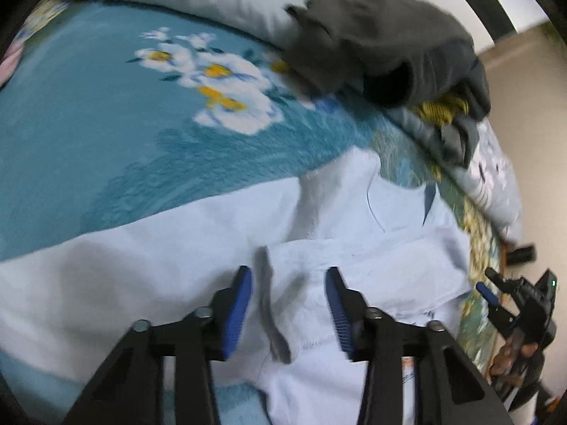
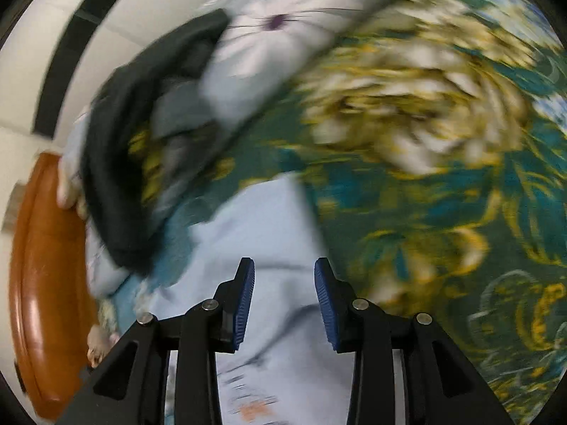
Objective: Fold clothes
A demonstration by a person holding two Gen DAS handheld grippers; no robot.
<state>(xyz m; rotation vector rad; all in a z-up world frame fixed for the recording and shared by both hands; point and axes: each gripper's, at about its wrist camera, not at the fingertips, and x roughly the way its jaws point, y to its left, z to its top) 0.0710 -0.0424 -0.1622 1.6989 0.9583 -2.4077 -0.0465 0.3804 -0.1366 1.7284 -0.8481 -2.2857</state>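
Both tools spread, left tool (image 1: 288, 276), right tool (image 2: 284, 267), over pale blue garment (image 1: 354, 248) (edges blurred).

The left hand-held gripper (image 1: 288, 304) has its two blue-padded fingers (image 1: 239, 313) spread apart with nothing between them, both pointing forward and down. The right hand-held gripper (image 2: 284, 304) is likewise parted, its blue pads (image 2: 327, 308) facing each other across an empty gap. Seen from the left wrist camera, the right hand-held gripper (image 1: 496, 292) sits well off to the right of the left one, with the person's hand (image 1: 514, 352) wrapped around its black handle just behind the fingers.
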